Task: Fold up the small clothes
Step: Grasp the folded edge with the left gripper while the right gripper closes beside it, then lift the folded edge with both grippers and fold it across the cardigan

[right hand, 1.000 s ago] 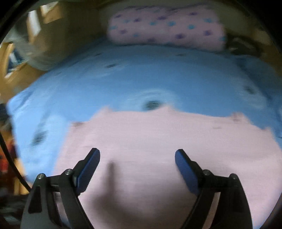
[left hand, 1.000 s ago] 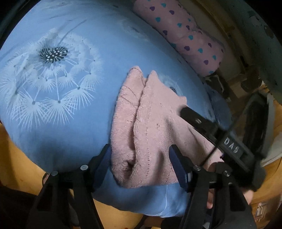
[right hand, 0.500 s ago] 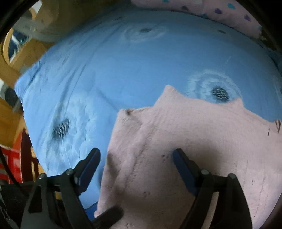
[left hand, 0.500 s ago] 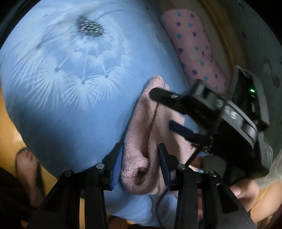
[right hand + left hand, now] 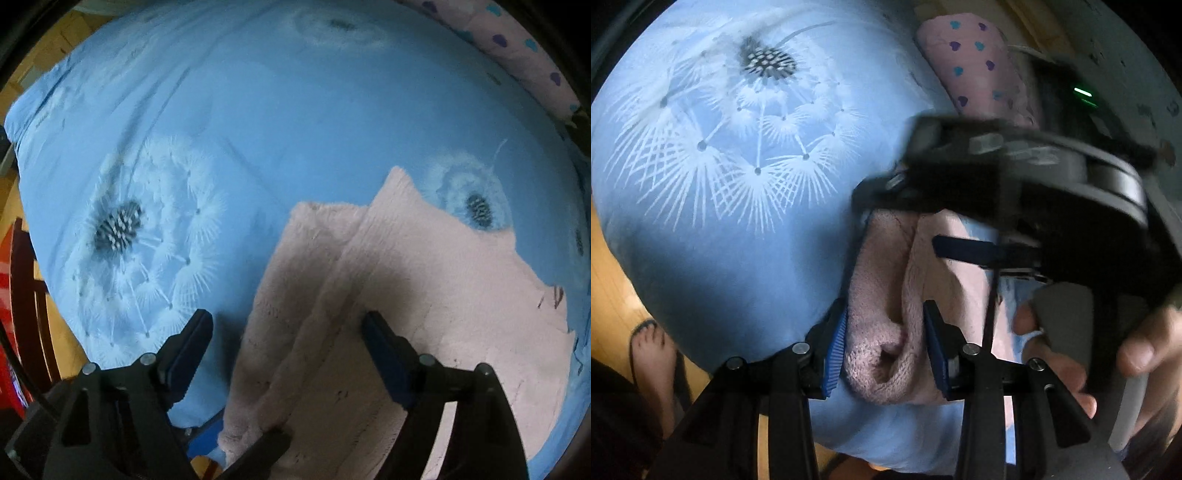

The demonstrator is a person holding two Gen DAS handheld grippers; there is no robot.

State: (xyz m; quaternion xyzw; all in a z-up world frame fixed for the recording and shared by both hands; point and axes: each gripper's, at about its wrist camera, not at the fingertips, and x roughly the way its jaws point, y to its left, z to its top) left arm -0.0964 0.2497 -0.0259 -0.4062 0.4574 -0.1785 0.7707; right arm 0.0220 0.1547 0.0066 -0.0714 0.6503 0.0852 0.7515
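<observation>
A pink knitted garment (image 5: 886, 280) lies on a blue bedspread (image 5: 738, 221) with a dandelion print. My left gripper (image 5: 884, 350) is shut on a bunched fold of the garment near the bed's front edge. My right gripper (image 5: 286, 341) is open and hovers just above the same garment (image 5: 406, 295), its jaws wide over a raised fold. In the left wrist view the right gripper's body (image 5: 1015, 184) is close ahead, above the cloth, with its fingers (image 5: 967, 249) pointing left.
A pink pillow with coloured hearts (image 5: 979, 70) lies at the far side of the bed, also in the right wrist view (image 5: 528, 55). Wooden floor (image 5: 613, 280) and a foot in a sandal (image 5: 650, 350) are below the bed's edge.
The left gripper has closed from open onto the garment's fold. The right gripper has swung left across the garment, staying open, and now sits close in front of the left one.
</observation>
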